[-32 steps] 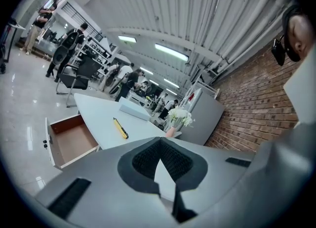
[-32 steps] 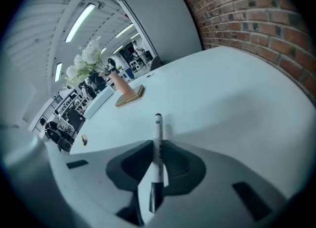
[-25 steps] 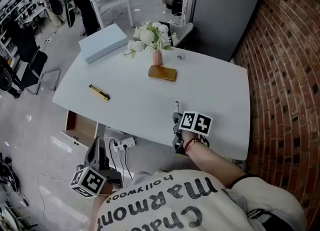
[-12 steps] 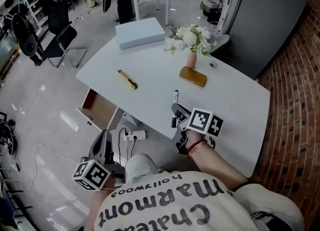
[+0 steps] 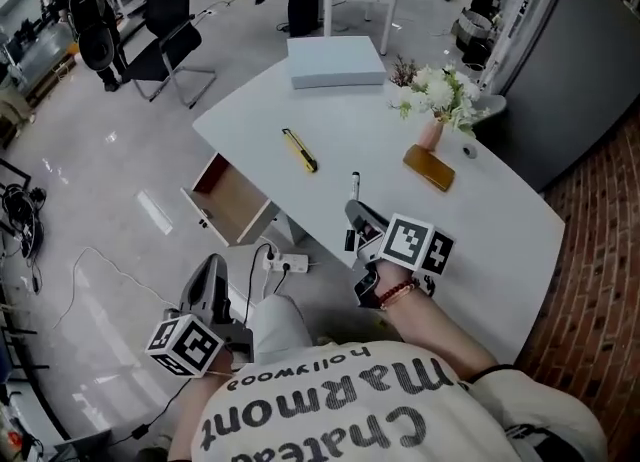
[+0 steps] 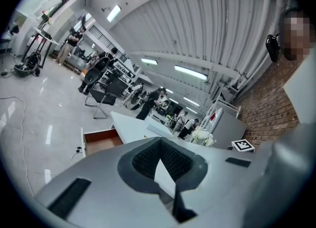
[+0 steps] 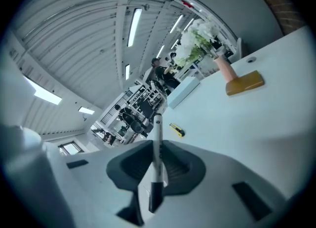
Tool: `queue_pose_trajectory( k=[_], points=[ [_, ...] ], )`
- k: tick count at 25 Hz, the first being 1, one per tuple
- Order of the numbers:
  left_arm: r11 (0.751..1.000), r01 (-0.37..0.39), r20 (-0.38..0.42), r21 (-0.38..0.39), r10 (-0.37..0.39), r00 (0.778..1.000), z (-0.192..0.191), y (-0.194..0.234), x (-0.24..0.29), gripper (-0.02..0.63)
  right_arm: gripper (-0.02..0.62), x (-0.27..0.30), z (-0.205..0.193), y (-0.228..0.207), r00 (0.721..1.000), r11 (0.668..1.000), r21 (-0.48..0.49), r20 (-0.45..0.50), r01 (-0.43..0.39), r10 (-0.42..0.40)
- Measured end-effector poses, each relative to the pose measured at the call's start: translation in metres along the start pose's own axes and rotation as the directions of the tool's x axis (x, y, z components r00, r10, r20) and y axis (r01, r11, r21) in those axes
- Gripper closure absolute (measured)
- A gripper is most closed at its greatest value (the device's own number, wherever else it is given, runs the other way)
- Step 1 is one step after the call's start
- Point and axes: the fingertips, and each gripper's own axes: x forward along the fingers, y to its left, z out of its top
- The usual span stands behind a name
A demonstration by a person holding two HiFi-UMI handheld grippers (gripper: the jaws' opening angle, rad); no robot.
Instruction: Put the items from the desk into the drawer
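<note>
my right gripper (image 7: 156, 149) has its fingers clenched on a black-and-white pen (image 5: 355, 186), held above the desk (image 5: 500, 220) near its edge. my left gripper (image 6: 160, 145) hangs low beside the desk, fingers closed on nothing. the drawer (image 5: 228, 200) stands open and looks empty (only part of its inside shows). i judge nothing is stowed yet: a yellow knife (image 5: 299, 149), a brown case (image 5: 428, 167) and a box (image 5: 335, 60) lie on the desk.

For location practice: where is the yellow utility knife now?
Head view, white desk's left side: the yellow utility knife lies between the blue box and the open drawer.
</note>
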Motion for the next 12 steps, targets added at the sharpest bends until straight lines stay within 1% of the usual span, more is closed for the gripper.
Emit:
queue_pose_trajectory(
  k=[6,12],
  points=[
    [0.998,-0.056,0.035,-0.033,0.057,0.998,0.001,0.024,-0.008,0.604,0.528,0.028,-0.018,0.024,0.996,0.997,-0.069,-0.079,-0.038,0.033],
    [0.993,-0.106,0.036,-0.050,0.108,0.993,0.006,0.058,-0.005,0.604,0.528,0.067,-0.037,0.047,0.988,0.990,-0.127,-0.145,-0.068,0.049]
  ],
)
